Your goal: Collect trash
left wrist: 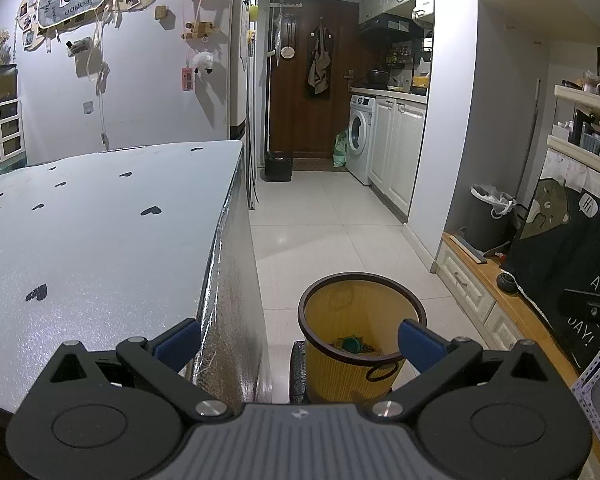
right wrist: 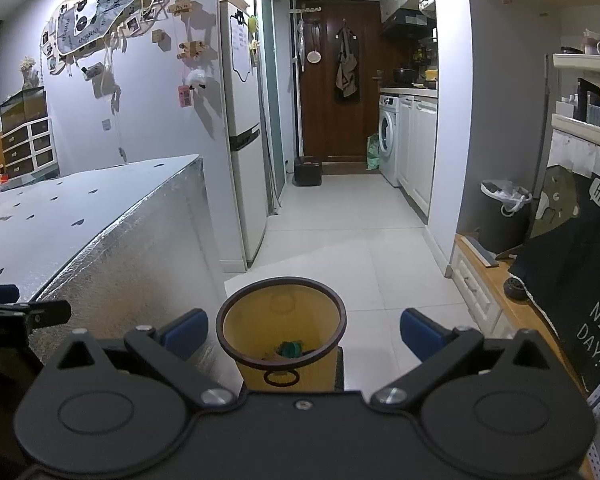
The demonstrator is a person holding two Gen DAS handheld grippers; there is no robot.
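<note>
Across the left half of the left wrist view lies a white table (left wrist: 100, 216) with dark hearts; the left gripper (left wrist: 300, 340) stands wide open and empty above a yellow bin (left wrist: 352, 376) with green trash (left wrist: 352, 345) inside. Lower centre in the right wrist view, the right gripper (right wrist: 304, 334) is also open over that bin (right wrist: 280, 368), on the white tiled floor (right wrist: 340, 216) before a washing machine (right wrist: 388, 136).

Ribbed yellow plastic bin (right wrist: 281, 336); glossy floor tiles (right wrist: 340, 216).
</note>
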